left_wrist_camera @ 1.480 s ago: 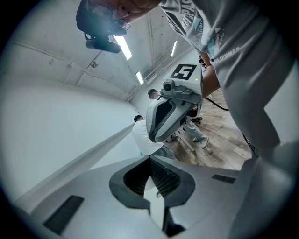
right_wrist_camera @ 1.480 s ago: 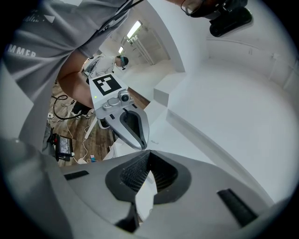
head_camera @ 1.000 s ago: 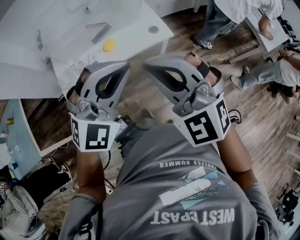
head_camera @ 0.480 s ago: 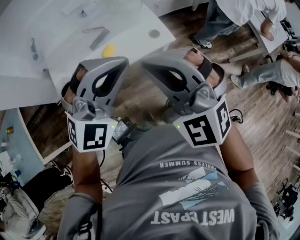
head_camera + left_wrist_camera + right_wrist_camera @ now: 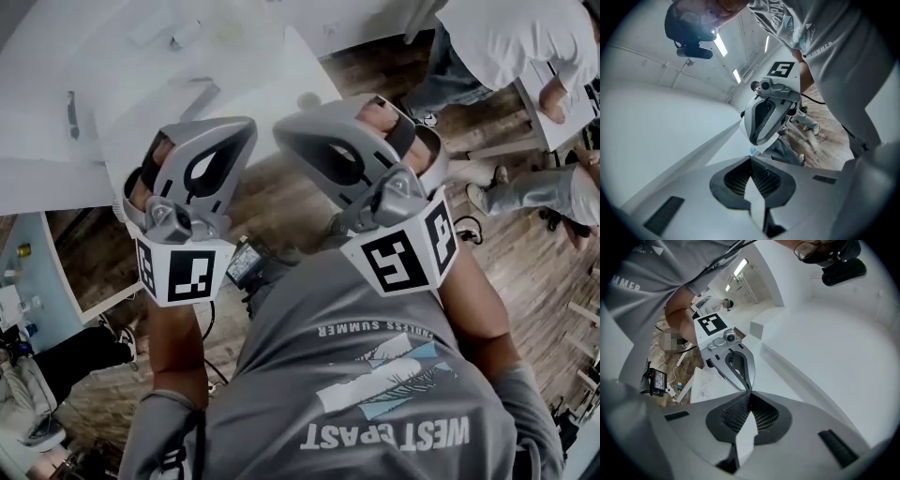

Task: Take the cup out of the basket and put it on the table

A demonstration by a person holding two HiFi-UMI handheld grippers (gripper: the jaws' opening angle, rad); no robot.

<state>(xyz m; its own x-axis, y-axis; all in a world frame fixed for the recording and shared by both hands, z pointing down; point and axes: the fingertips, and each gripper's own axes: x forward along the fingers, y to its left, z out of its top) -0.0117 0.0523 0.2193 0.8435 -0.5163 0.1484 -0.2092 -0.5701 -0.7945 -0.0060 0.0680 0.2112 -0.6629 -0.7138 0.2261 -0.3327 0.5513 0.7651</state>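
Observation:
No cup or basket shows in any view. I hold both grippers close in front of my chest, above the wooden floor. In the head view my left gripper (image 5: 249, 125) and my right gripper (image 5: 279, 131) point away from me, tips near each other, by the edge of the white table (image 5: 141, 75). Both are shut with nothing between the pads. The left gripper view shows its own closed jaws (image 5: 750, 159) and the right gripper (image 5: 753, 142) just beyond. The right gripper view shows its closed jaws (image 5: 749, 393) and the left gripper (image 5: 748, 388) beyond.
The white table carries a dark pen-like thing (image 5: 70, 105) and a small grey disc (image 5: 308, 97). A lower bluish table (image 5: 28, 272) stands at the left. A small device with cables (image 5: 246, 262) lies on the floor. Other people (image 5: 506, 47) stand at the upper right.
Both grippers have moved together towards the white table, staying shut. The yellow thing on the table is now out of sight behind the left gripper.

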